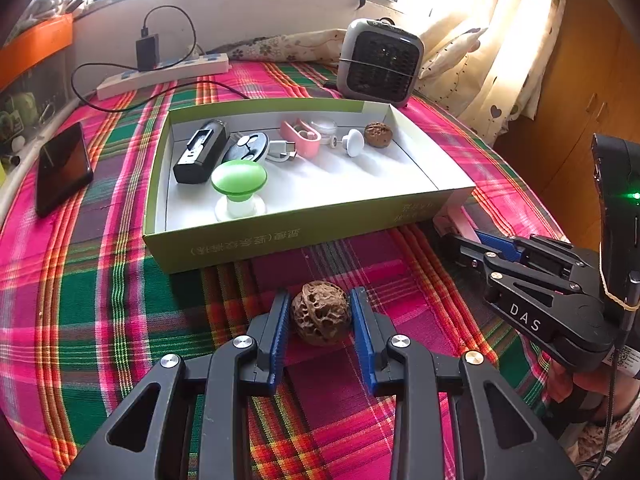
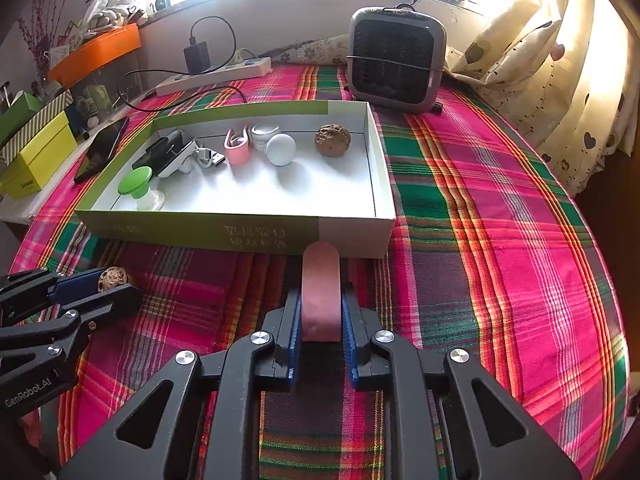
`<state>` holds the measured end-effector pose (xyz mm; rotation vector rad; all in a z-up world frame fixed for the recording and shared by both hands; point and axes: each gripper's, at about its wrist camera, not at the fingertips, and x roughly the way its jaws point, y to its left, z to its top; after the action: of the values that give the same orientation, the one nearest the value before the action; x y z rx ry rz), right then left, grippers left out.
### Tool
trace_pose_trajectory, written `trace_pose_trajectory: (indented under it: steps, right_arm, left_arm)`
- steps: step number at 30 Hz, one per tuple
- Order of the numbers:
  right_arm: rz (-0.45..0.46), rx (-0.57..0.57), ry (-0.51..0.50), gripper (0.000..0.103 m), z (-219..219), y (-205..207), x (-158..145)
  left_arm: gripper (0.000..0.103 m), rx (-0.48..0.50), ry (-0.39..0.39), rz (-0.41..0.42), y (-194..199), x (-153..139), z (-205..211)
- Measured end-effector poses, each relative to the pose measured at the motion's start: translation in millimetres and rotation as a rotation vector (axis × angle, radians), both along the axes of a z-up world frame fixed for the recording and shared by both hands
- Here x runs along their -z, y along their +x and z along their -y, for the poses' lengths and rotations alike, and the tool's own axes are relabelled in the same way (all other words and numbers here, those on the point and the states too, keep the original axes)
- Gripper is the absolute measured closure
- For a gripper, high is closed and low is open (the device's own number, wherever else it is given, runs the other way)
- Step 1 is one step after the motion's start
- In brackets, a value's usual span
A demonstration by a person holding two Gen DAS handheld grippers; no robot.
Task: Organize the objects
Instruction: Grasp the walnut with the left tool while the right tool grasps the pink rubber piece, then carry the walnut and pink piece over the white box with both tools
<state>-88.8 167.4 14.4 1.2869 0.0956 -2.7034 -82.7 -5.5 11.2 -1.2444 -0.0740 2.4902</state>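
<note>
Lengthwise, pink clip point(image 2: 320, 292) toward box point(image 2: 240, 236)

Both cams sit low and close on the plaid cloth point(image 1: 100, 300), tilted down, facing the window. Left one sits left of the right one. Shared: green box point(image 1: 248, 246), heater point(image 2: 396, 60), each other's gripper.

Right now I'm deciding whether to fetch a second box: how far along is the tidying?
Mostly done: the box already holds a walnut, green knob and other small items. In hand: the left hand-held gripper grips a second walnut, the right hand-held gripper a pink piece. Both remain to be boxed.
</note>
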Motion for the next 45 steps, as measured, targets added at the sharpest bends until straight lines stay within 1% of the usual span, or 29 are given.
trace_pose_trajectory:
  steps: [8, 12, 27, 34, 42, 45]
  right_arm:
    - [0.003, -0.014, -0.012, 0.085, 0, 1, 0]
    - [0.003, -0.025, -0.022, 0.085, 0, 3, -2]
    - [-0.04, -0.074, -0.06, 0.085, 4, 7, -22]
    - [-0.06, -0.087, -0.071, 0.085, 4, 5, -33]
    - [-0.08, -0.091, -0.082, 0.085, 2, -8, -43]
    - [-0.074, -0.087, -0.099, 0.085, -1, -17, -44]
  left_arm:
    - [0.076, 0.006, -0.001, -0.003, 1, -1, -1]
    - [0.076, 0.012, -0.005, -0.019, 1, -7, -3]
    - [0.076, 0.017, -0.015, -0.052, -2, -26, -10]
    - [0.076, 0.016, -0.011, -0.068, -9, -35, -11]
    - [0.076, 0.012, 0.003, -0.073, -26, -41, -14]
    - [0.076, 0.013, 0.006, -0.071, -34, -42, -16]
